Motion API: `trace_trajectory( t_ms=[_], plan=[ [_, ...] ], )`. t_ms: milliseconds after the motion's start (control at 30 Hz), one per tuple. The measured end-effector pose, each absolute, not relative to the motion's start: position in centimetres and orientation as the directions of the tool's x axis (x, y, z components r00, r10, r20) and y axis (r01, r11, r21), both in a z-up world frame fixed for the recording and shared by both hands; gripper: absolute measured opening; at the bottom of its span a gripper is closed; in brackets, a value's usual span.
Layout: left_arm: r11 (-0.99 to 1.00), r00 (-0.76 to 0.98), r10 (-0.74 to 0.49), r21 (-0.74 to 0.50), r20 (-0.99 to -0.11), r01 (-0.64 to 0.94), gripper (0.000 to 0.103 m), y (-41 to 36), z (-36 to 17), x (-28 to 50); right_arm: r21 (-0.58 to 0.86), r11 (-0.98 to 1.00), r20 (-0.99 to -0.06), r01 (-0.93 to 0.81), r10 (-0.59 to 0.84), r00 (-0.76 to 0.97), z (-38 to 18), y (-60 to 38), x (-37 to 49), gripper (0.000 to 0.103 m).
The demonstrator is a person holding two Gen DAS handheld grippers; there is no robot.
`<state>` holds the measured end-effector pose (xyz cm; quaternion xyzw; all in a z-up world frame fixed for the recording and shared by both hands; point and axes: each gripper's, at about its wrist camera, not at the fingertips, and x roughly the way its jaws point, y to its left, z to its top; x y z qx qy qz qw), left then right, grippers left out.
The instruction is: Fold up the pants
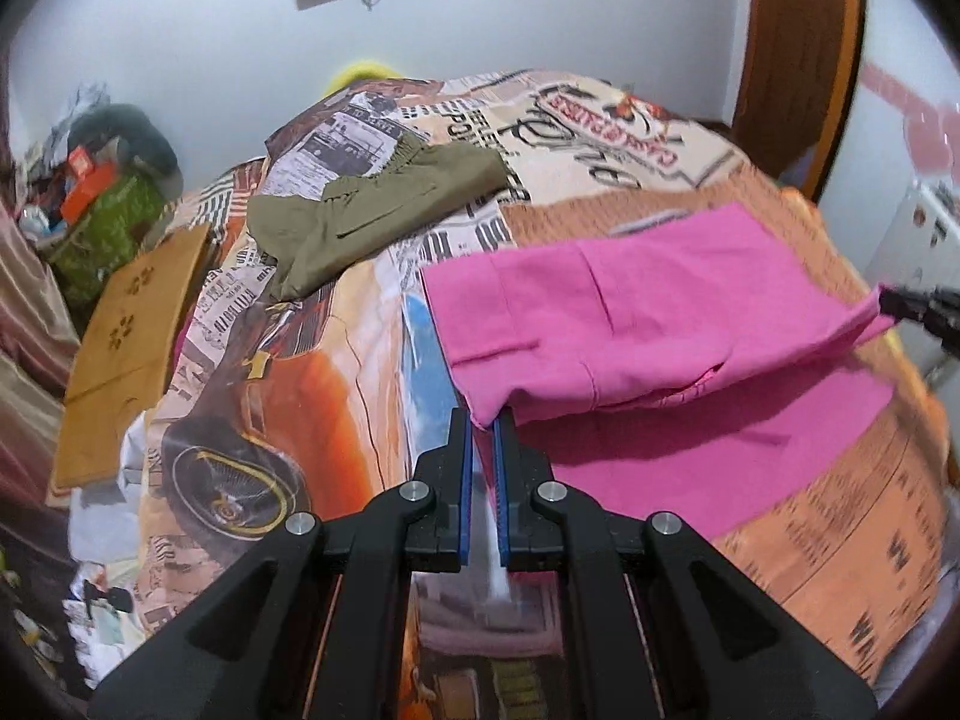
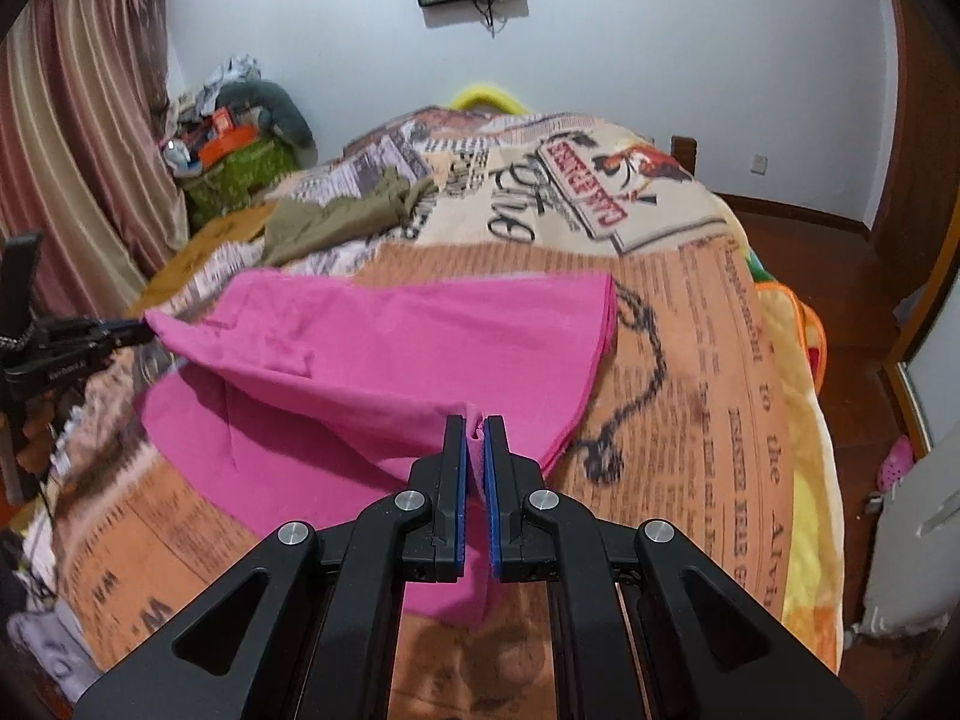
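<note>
Pink pants (image 1: 630, 312) lie on the bed, with their near layer lifted off the blanket. My left gripper (image 1: 485, 420) is shut on one pink corner. My right gripper (image 2: 475, 427) is shut on the other pink corner; its tip also shows at the right edge of the left wrist view (image 1: 912, 303). The left gripper shows at the left edge of the right wrist view (image 2: 120, 333). The raised fabric (image 2: 384, 348) hangs between the two grippers above a flat lower layer (image 2: 288, 450).
Olive green pants (image 1: 372, 204) lie crumpled farther back on the printed blanket (image 1: 840, 510). A wooden board (image 1: 132, 336) leans at the bed's left side. Clutter and a green bag (image 2: 240, 180) stand by the curtain. A wooden headboard (image 1: 798, 60) rises at the right.
</note>
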<state>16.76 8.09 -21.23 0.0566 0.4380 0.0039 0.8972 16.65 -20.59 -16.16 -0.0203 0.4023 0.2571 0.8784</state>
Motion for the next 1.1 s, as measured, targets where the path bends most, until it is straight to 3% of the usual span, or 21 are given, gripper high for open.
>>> trace_trajectory(
  t_ms=[267, 433, 533, 600, 700, 867, 1000, 1100],
  plan=[
    [0.987, 0.565, 0.065, 0.136, -0.823, 0.084, 0.007, 7.4, -23.6, 15.0, 0.168, 0.867, -0.756, -0.469, 0.419, 0.503, -17.9, -21.4, 14.6, 0.005],
    [0.991, 0.555, 0.036, 0.1, -0.831, 0.086, 0.008, 7.7, -23.5, 14.2, 0.164, 0.865, -0.787, -0.474, 0.404, 0.467, -18.4, -21.5, 13.7, 0.011],
    [0.991, 0.561, 0.034, 0.102, -0.827, 0.091, 0.015, 7.5, -22.8, 13.8, 0.161, 0.871, -0.793, -0.464, 0.394, 0.465, -18.2, -21.7, 13.4, 0.027],
    [0.989, 0.569, 0.04, 0.114, -0.821, 0.094, 0.031, 7.3, -22.3, 13.7, 0.146, 0.874, -0.784, -0.464, 0.388, 0.485, -17.6, -21.7, 13.1, 0.039],
    [0.985, 0.598, 0.054, 0.14, -0.8, 0.099, 0.048, 6.8, -21.1, 13.6, 0.123, 0.874, -0.776, -0.471, 0.381, 0.503, -16.9, -21.4, 13.0, 0.039],
    [0.983, 0.639, 0.015, 0.129, -0.769, 0.132, 0.055, 5.8, -18.8, 13.7, 0.132, 0.853, -0.752, -0.505, 0.418, 0.51, -15.5, -20.0, 12.9, 0.039],
    [0.977, 0.634, -0.013, 0.124, -0.773, 0.172, 0.07, 4.3, -18.3, 14.1, 0.129, 0.817, -0.738, -0.563, 0.458, 0.496, -14.7, -17.9, 12.4, 0.039],
    [0.97, 0.594, -0.013, 0.134, -0.805, 0.203, 0.07, 2.9, -19.2, 14.9, 0.108, 0.784, -0.749, -0.611, 0.468, 0.468, -15.0, -15.9, 12.3, 0.04]
  ],
)
